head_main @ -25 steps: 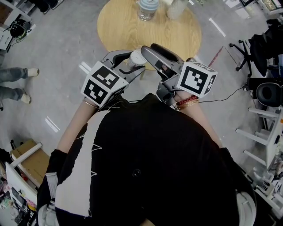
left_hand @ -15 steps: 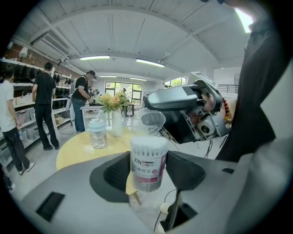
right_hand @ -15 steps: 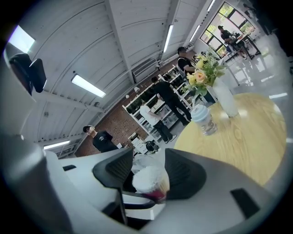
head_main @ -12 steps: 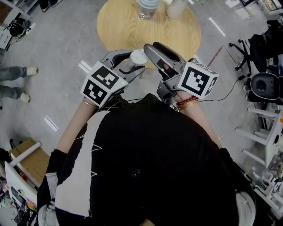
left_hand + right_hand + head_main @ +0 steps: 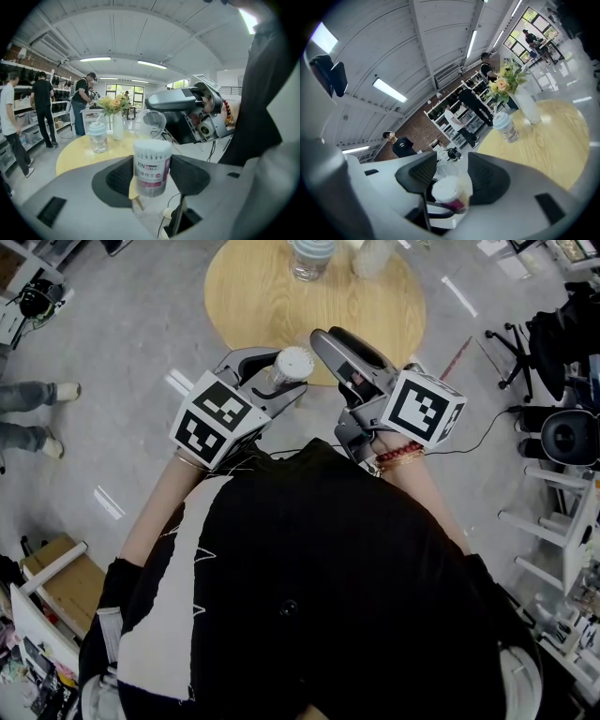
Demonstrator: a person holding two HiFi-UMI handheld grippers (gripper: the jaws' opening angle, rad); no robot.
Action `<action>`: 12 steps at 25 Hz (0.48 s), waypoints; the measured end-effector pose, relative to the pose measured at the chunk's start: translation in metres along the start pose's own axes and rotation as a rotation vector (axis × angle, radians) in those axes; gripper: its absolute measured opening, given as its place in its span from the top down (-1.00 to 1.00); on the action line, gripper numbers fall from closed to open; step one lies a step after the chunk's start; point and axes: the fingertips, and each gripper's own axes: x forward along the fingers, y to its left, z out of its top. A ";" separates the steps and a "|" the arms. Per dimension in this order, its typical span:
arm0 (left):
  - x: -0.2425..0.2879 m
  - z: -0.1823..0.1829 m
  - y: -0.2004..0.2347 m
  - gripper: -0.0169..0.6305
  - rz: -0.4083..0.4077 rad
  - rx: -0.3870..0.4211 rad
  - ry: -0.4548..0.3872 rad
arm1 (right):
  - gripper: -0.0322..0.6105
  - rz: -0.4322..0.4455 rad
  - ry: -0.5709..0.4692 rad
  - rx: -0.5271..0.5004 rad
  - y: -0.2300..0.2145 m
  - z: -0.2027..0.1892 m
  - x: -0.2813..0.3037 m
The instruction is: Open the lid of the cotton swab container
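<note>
In the head view, the left hand-held gripper (image 5: 272, 379) held the swab container (image 5: 293, 363) upright in the air, seen over the near edge of the round counter (image 5: 272, 306). The right hand-held gripper (image 5: 323, 343) reached in to the container's top from the right.

In the left gripper view, the left jaws stood fairly wide and were clamped on the container's sides, with its label facing the camera. The clear lid (image 5: 150, 123) was swung up off the rim. It stood tilted behind the container's top, at the tips of the right hand-held gripper. On the counter beyond stood a bottle (image 5: 98, 137) and a vase (image 5: 117, 126) of flowers.

In the right gripper view, the right jaws had just been closing. The lid stood between them, above the white swabs (image 5: 446, 190) in the open mouth. The pads sat close on either side of the lid, but whether they pressed on it could not be made out.
</note>
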 end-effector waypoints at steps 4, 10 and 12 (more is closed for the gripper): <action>-0.002 0.001 -0.003 0.16 -0.005 0.007 -0.004 | 0.26 -0.001 -0.019 0.018 0.000 0.004 -0.003; -0.001 0.000 -0.005 0.16 -0.009 0.013 -0.007 | 0.26 0.011 -0.041 0.071 -0.003 0.003 -0.005; -0.001 0.000 -0.005 0.16 -0.011 0.014 -0.007 | 0.26 0.008 -0.046 0.076 -0.005 0.004 -0.006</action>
